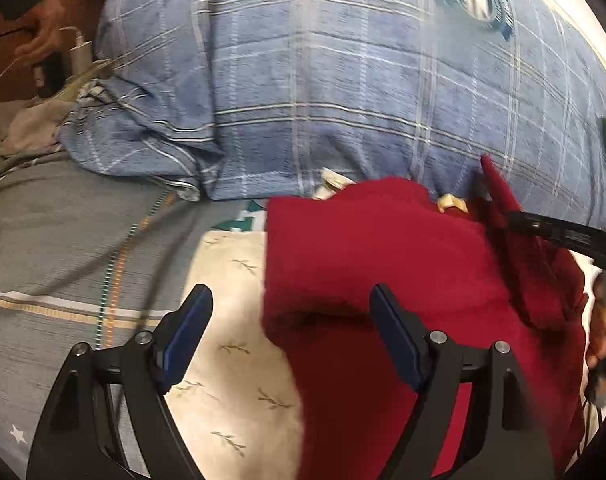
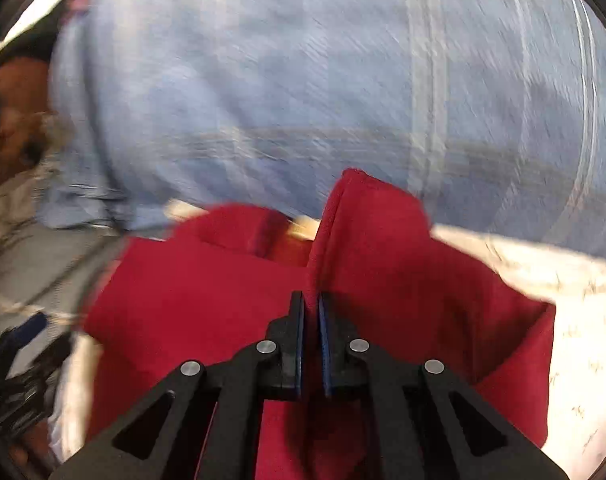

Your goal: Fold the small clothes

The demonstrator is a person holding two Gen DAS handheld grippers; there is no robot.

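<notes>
Red garment (image 1: 383,280) spread on cream sheet (image 1: 231,320) on the bed, just in front of blue plaid pillow (image 1: 323,80). Near edge and left side lying flat; right side lifted into a peaked flap (image 2: 367,232) standing above the rest.

Right hand-held gripper (image 2: 311,316): jaws together, pinched on that raised red fold, cloth rising straight out from between the pads. Seen from the left wrist view as a dark bar reaching in at the garment's right edge, with the flap held up against the pillow's lower edge.

Left hand-held gripper (image 1: 291,336): jaws wide apart, nothing between the pads, poised over the garment's left edge where red meets cream.

Step in hand, by the look of it: first fold, right side picked up and ready to be carried across toward the left. Fold not yet laid down; garment otherwise one open layer, so early in the task.

Next move likely calls for: carrying the pinched edge across the garment, away from the pillow's right end, keeping it low and taut so no bunching; letting go only once edges line up; possibly pinning the left edge with the open gripper to stop the cloth sliding on the sheet. Right view heavily blurred, so finer creases not readable.
</notes>
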